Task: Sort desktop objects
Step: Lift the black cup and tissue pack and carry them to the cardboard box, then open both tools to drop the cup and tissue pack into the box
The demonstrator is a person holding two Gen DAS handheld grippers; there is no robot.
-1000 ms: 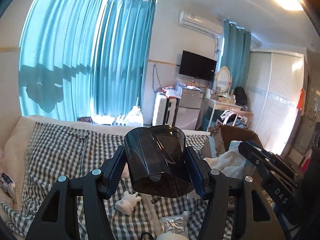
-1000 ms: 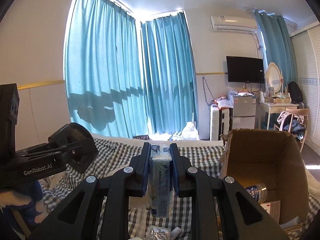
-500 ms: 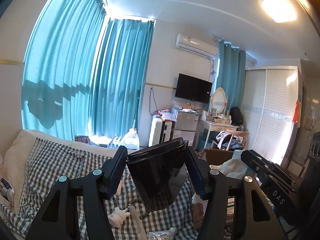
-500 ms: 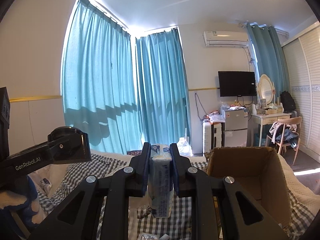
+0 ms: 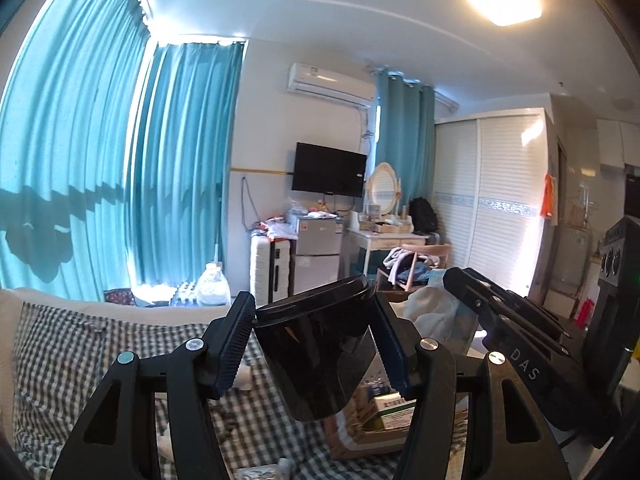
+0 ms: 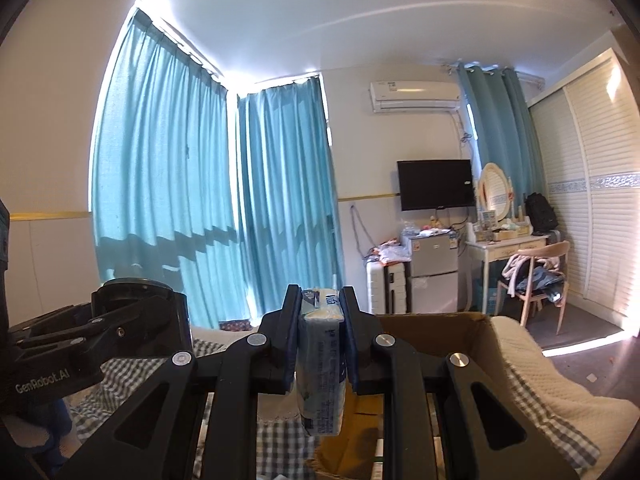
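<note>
Both tongs are carrying things toward the cardboard box (image 6: 436, 326).

The left tongs (image 5: 314, 354) are clamped on a dark plastic cup (image 5: 316, 354), the right tongs (image 6: 320, 342) on a tissue pack (image 6: 322, 360). Compared with 1 second ago, both are higher above the checkered cloth (image 5: 60, 354), the cup is tilted more upright, and the box is nearer, so dropping in looks next.

- The left gripper (image 5: 314, 346) clamps a dark translucent cup (image 5: 316, 354) between its pads, rim tilted up and to the right.
- Below lies a checked cloth (image 5: 72, 360) with small items on it.
- The right gripper (image 5: 464, 280) reaches in from the right, pressing a pale packet (image 5: 432, 312).
</note>
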